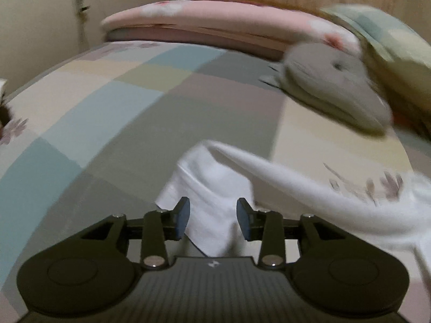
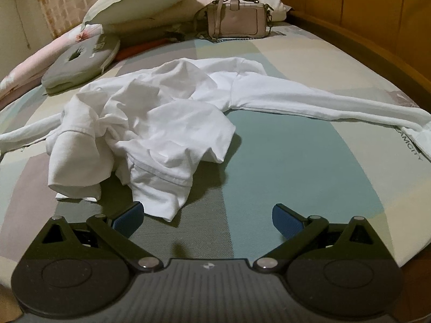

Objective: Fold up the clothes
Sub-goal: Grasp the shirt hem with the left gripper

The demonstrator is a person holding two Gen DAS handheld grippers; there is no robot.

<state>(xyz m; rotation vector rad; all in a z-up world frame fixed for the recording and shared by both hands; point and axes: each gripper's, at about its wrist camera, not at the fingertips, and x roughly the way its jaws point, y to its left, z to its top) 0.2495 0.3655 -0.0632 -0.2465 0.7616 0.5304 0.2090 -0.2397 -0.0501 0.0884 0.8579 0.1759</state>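
A white long-sleeved garment (image 2: pixel 161 113) lies crumpled on the patchwork bed sheet (image 2: pixel 282 161), one sleeve (image 2: pixel 323 102) stretched out to the right. My right gripper (image 2: pixel 206 220) is open wide just in front of the garment's near hem, nothing between its fingers; the hem lies beside its left pad (image 2: pixel 129 219). In the left wrist view, an end of the white garment (image 1: pixel 210 188) hangs between the fingers of my left gripper (image 1: pixel 212 220). Its jaws stand apart and the pads do not press the cloth. A sleeve (image 1: pixel 296 183) runs off to the right.
A grey cushion (image 2: pixel 80 62) lies behind the garment on the left and shows as a grey cushion (image 1: pixel 331 86) at the right. Pillows (image 2: pixel 140 0), a pale handbag (image 2: pixel 237 21) and a pink folded quilt (image 1: pixel 215 24) sit further back. A wooden bed frame (image 2: pixel 377 27) edges the right.
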